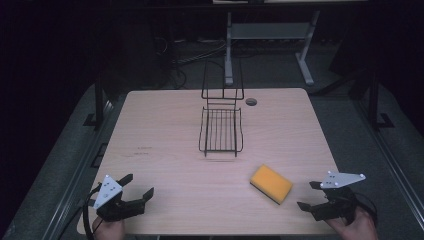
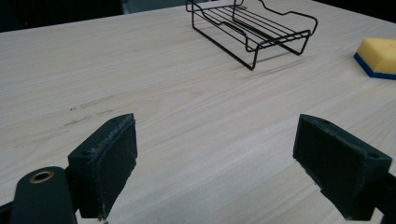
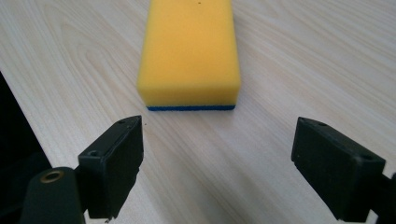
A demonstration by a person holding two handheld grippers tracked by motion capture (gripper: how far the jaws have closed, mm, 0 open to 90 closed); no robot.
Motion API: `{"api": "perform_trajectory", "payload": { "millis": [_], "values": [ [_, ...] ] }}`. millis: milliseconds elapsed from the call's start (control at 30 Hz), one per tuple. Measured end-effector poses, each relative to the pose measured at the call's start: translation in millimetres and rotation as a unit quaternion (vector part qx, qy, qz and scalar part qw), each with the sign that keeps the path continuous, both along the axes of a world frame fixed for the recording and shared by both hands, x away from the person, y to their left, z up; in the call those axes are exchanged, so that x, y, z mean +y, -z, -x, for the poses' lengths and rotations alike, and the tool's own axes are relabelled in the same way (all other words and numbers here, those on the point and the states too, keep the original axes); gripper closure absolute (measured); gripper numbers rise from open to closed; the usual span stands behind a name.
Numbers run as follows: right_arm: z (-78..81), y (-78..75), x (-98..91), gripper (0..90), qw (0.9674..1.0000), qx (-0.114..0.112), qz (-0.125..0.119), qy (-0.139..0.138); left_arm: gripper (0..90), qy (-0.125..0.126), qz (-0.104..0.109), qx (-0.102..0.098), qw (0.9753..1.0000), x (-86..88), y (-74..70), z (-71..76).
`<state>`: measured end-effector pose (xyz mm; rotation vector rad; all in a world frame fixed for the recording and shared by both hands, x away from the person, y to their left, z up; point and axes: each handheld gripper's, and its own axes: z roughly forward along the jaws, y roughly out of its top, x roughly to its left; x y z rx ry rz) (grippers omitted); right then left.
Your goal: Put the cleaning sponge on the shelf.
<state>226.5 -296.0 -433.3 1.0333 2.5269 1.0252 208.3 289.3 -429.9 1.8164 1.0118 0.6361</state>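
A yellow sponge (image 1: pixel 271 183) with a blue underside lies flat on the wooden table (image 1: pixel 165 125), right of centre near the front. My right gripper (image 1: pixel 311 195) stands open just right of it; in the right gripper view the sponge (image 3: pixel 190 51) lies a short way ahead of the spread jaws, untouched. My left gripper (image 1: pixel 137 185) is open at the front left, nothing between its jaws. A black wire rack (image 1: pixel 220 129) sits in the middle of the table; in the left gripper view the rack (image 2: pixel 254 25) is far ahead, with the sponge (image 2: pixel 377 57) at the right edge.
The rack has a tall wire back (image 1: pixel 222 80) at its far end. A small round hole (image 1: pixel 251 101) marks the table's far side. Beyond the table stand a grey frame (image 1: pixel 270 35) and cables on a dark floor.
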Motion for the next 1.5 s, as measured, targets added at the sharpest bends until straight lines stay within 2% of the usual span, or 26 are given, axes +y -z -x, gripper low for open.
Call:
{"api": "perform_trajectory", "payload": {
  "millis": [300,567,833,1167,1233,1500],
  "values": [
    [-6.6,-16.0,8.1,16.5,1.0000,0.001,0.004,-0.006,13.0,-0.001,0.003,0.003,1.0000,3.0,1.5,0.5],
    [-19.4,-28.5,30.1,15.5,0.9995,0.004,0.015,-0.028,12.9,-0.003,0.004,-0.002,1.0000,4.4,-0.1,3.4],
    [-37.5,-36.2,58.0,14.9,0.9972,0.021,0.048,-0.053,13.0,-0.006,0.007,-0.003,1.0000,6.8,-0.7,4.3],
    [-52.2,-34.7,78.9,14.8,0.9945,0.042,0.072,-0.062,13.0,-0.001,0.006,-0.004,1.0000,6.1,-1.2,4.1],
    [-56.8,-32.0,85.3,14.8,0.9930,0.049,0.085,-0.066,13.0,-0.002,0.006,-0.004,1.0000,6.4,-1.1,4.1],
    [-64.8,-27.1,98.1,14.8,0.9901,0.060,0.105,-0.071,13.0,-0.003,0.008,-0.004,1.0000,7.3,-1.4,4.5]
  ]
}}
